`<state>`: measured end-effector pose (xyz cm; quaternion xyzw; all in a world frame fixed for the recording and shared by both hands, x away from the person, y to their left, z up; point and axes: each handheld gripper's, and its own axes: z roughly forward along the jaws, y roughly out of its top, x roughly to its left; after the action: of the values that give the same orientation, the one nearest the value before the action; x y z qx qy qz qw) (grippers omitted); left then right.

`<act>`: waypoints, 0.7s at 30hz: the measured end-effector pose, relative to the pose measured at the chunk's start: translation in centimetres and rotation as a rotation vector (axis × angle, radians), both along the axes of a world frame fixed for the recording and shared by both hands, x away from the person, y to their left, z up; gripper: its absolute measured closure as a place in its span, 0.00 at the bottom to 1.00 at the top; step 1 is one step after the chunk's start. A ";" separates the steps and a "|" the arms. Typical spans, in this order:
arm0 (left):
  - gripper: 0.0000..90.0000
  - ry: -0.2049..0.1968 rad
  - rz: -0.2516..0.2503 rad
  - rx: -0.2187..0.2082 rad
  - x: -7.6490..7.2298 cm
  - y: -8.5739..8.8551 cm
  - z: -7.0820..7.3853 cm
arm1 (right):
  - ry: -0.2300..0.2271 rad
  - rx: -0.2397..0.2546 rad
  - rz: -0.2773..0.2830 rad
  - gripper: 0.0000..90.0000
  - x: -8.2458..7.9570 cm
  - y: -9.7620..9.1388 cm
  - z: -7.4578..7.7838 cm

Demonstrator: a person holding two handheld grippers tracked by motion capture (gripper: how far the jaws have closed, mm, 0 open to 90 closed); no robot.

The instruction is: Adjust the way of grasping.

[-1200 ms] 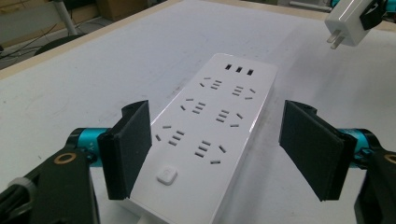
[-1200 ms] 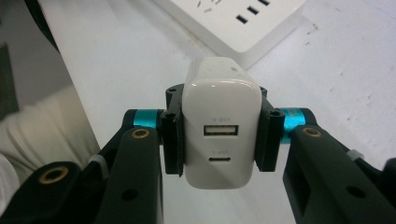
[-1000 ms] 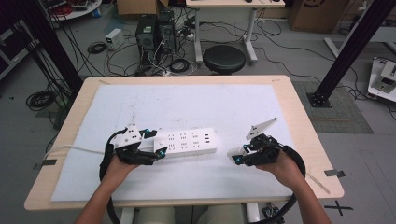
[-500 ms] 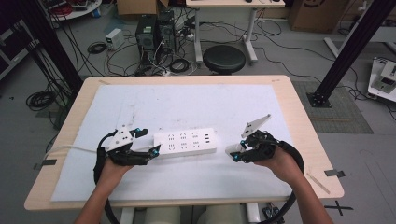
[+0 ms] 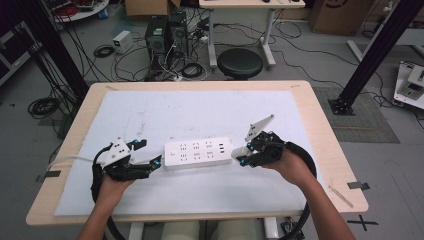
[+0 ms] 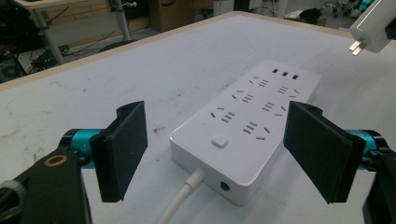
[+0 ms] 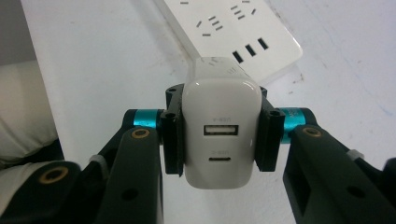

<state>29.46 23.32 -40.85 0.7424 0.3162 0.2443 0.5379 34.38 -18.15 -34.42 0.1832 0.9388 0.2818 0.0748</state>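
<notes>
White matting covers our counter (image 5: pixel 200 107); the power strip (image 5: pixel 198 153) lies mid-counter. Our right hand-held gripper (image 7: pixel 219 140) clamps a charger (image 7: pixel 220 135); our left hand-held gripper (image 6: pixel 219 154) gapes, so the unbraced strip may slide.

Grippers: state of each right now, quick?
Left gripper: open, jaws either side of the power strip.
Right gripper: shut on the USB charger.

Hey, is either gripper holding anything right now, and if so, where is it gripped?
The right gripper holds a white USB charger, clamped across its two side faces. The left gripper is open and holds nothing.
</notes>
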 end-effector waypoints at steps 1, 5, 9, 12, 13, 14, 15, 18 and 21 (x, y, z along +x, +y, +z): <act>0.24 -0.001 0.000 0.002 0.0 0.2 0.0 | -0.005 -0.002 0.004 0.70 0.1 0.2 0.1; 0.24 -0.009 0.007 -0.008 -0.2 0.9 0.2 | -0.006 0.000 0.014 0.70 0.4 0.8 0.6; 0.24 -0.013 0.006 -0.010 -0.3 1.3 0.3 | -0.008 0.002 0.015 0.70 0.8 1.0 0.8; 0.24 -0.014 0.008 -0.011 -0.3 1.4 0.2 | -0.007 0.008 0.016 0.70 0.9 1.0 0.9; 0.24 -0.012 0.010 -0.014 -0.3 1.4 0.1 | -0.006 0.006 0.017 0.70 1.0 1.0 0.9; 0.24 -0.014 0.009 -0.010 -0.3 1.4 0.1 | -0.001 0.008 0.010 0.70 0.9 0.9 0.9; 0.24 -0.014 0.012 -0.013 -0.2 1.4 0.1 | -0.003 0.008 0.008 0.70 1.0 0.8 0.9; 0.24 -0.012 0.010 -0.017 -0.1 1.2 0.1 | 0.004 0.019 -0.005 0.70 0.9 0.1 0.8; 0.24 -0.017 0.005 -0.010 0.1 1.1 0.2 | 0.003 0.025 -0.014 0.70 0.7 -0.4 0.8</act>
<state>29.57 24.41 -40.62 0.7368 0.3145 0.2504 0.5437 35.12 -18.58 -33.66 0.1910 0.9340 0.2929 0.0731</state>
